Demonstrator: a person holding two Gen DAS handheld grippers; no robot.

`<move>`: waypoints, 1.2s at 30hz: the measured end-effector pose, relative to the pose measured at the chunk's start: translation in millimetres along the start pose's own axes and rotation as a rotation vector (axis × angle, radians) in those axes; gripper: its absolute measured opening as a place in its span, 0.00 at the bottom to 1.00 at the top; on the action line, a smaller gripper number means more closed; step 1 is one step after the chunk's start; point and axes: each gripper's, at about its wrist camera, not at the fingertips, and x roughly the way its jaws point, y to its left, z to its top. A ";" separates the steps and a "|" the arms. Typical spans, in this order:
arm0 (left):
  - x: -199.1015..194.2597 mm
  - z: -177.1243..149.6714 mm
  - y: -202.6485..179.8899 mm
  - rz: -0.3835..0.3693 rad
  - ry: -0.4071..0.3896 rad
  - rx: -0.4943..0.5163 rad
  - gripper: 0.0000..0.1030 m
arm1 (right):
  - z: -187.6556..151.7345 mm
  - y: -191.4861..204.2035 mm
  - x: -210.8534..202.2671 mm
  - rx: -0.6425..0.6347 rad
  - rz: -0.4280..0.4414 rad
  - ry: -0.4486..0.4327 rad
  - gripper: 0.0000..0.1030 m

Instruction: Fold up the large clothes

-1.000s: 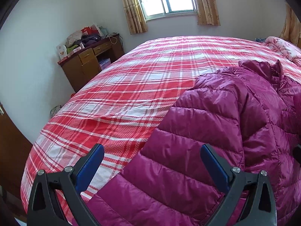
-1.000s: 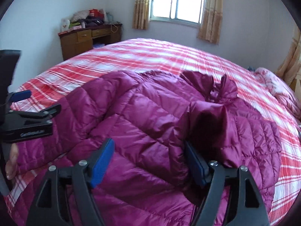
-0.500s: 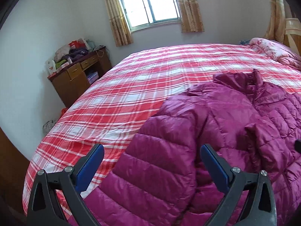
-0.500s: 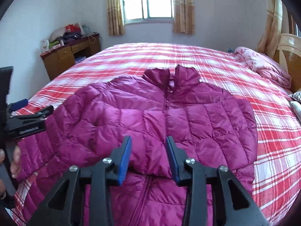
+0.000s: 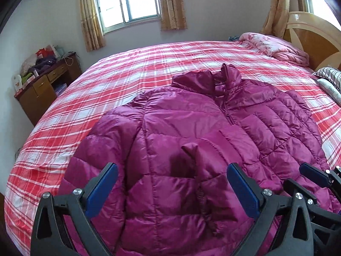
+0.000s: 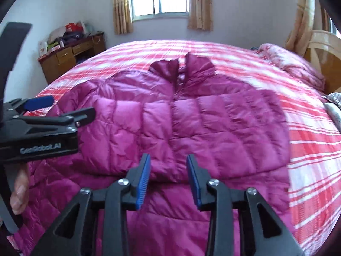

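Red-and-white plaid bed (image 5: 132, 79) bearing a magenta quilted puffer jacket (image 5: 191, 132) beneath both pairs of fingers; left gripper (image 5: 170, 189) spread wide above it, right gripper (image 6: 168, 179) narrowly parted, empty.

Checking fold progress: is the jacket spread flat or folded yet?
Partly folded. The jacket lies front-up, collar away, on the bed; the right sleeve is folded across its chest, the rest spread.

Both units same build: left hand-held gripper (image 5: 172, 188) and right hand-held gripper (image 6: 168, 181) have black plastic frames with triangular cutouts, blue pads (image 6: 143, 183), silver screws; grey "GenRobot.AI" lettering on left body; bare-skinned fingers (image 6: 19, 188) at its handle
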 end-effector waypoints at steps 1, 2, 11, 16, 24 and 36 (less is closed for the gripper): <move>3.2 0.1 -4.1 -0.018 0.013 -0.002 0.98 | -2.8 -3.5 0.6 0.001 -0.017 0.000 0.42; 8.8 -0.1 -8.1 -0.034 0.030 -0.003 0.91 | -6.3 -6.8 2.4 0.007 -0.026 0.005 0.42; 14.0 -11.9 -12.5 -0.086 0.057 0.000 0.14 | -25.1 -33.7 18.0 0.121 0.009 0.034 0.56; 11.2 -17.1 -3.4 -0.051 0.039 0.029 0.13 | -32.2 -32.6 15.0 0.103 0.018 0.043 0.68; -14.7 -15.3 7.2 0.038 -0.009 0.076 0.45 | -27.3 -51.3 -16.8 0.110 0.087 0.069 0.62; -3.7 15.9 -50.9 0.079 -0.104 0.128 0.81 | 49.5 -160.2 22.7 0.283 -0.171 -0.099 0.40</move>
